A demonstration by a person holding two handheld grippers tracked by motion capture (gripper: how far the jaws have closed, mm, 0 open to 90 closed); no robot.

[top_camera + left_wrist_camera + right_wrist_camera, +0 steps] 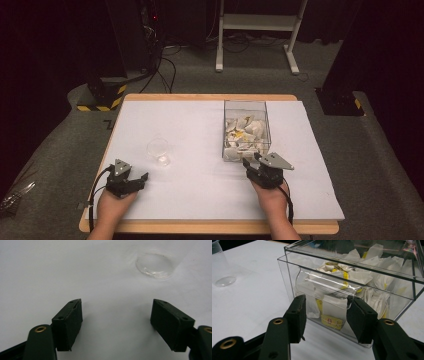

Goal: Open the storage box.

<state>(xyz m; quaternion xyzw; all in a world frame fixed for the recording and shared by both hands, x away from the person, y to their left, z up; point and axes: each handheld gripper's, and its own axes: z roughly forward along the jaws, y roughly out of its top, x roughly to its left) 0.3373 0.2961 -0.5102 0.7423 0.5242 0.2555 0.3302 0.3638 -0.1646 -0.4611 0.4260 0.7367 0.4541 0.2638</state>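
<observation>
A clear plastic box (224,125) full of white tea bags (246,131) with yellow tags stands right of the table's middle. My right gripper (252,161) is at its near wall. In the right gripper view its jaws (327,312) stand apart on either side of the box's (287,277) curved front opening, where a tea bag (333,308) sits; I see no pad pressing on it. A clear empty cup (159,151) stands left of centre. My left gripper (138,175) rests near it, open (116,315) over bare white cover, with the cup (155,265) ahead to the right.
The white cover (200,190) spans the wooden table (210,227). Beyond the far edge are grey carpet, a white stand's legs (255,22) and black posts with yellow-black striped bases (102,97). The cup (220,267) is far left in the right gripper view.
</observation>
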